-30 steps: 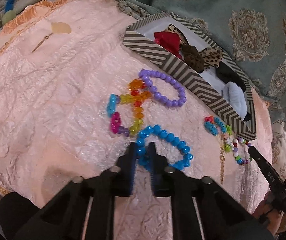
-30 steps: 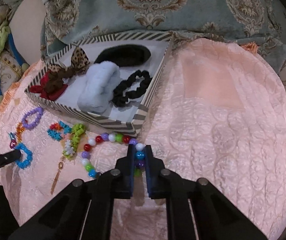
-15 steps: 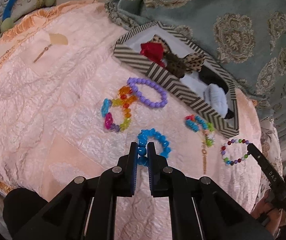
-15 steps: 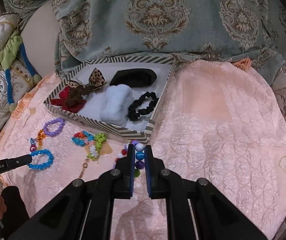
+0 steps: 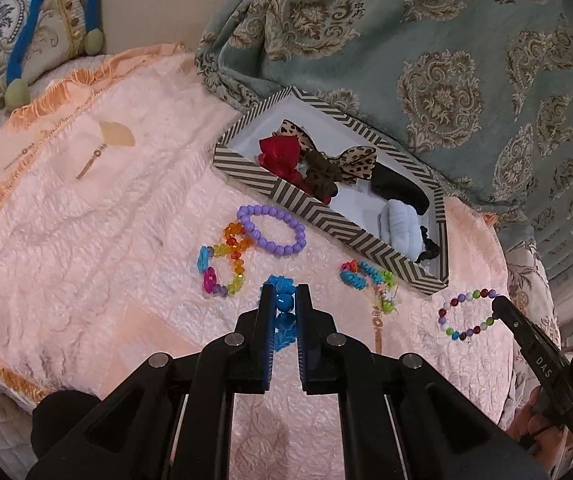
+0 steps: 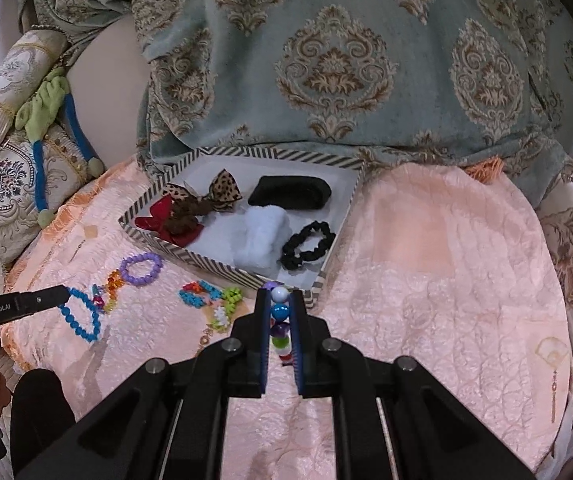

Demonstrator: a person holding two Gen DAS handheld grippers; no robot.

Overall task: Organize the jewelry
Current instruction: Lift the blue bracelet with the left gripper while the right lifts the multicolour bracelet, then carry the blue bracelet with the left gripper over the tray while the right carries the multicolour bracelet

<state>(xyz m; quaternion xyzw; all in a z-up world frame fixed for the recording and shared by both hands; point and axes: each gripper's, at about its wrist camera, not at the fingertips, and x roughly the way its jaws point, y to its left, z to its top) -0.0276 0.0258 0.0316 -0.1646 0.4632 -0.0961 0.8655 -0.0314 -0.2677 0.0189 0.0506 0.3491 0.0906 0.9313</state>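
My left gripper (image 5: 284, 304) is shut on a blue bead bracelet (image 5: 282, 312) and holds it above the pink bedspread; the bracelet hangs from it in the right wrist view (image 6: 80, 316). My right gripper (image 6: 279, 308) is shut on a multicolour bead bracelet (image 6: 279, 312), which dangles as a loop in the left wrist view (image 5: 466, 314). A purple bracelet (image 5: 272, 230), a rainbow crystal bracelet (image 5: 224, 260) and a small beaded piece with a gold pendant (image 5: 370, 280) lie on the bedspread beside the striped box (image 5: 326, 216).
The striped box (image 6: 222, 268) holds a red bow, leopard bow, black and white scrunchies. A teal patterned blanket (image 6: 326, 60) lies behind it. Gold earrings on a card (image 5: 102, 144) lie far left; another earring (image 6: 552, 364) lies right. Cushions (image 6: 6, 160) at left.
Both grippers have lifted their bracelets up off the bedspread and pulled back, so the box and the remaining jewelry look smaller and farther away.
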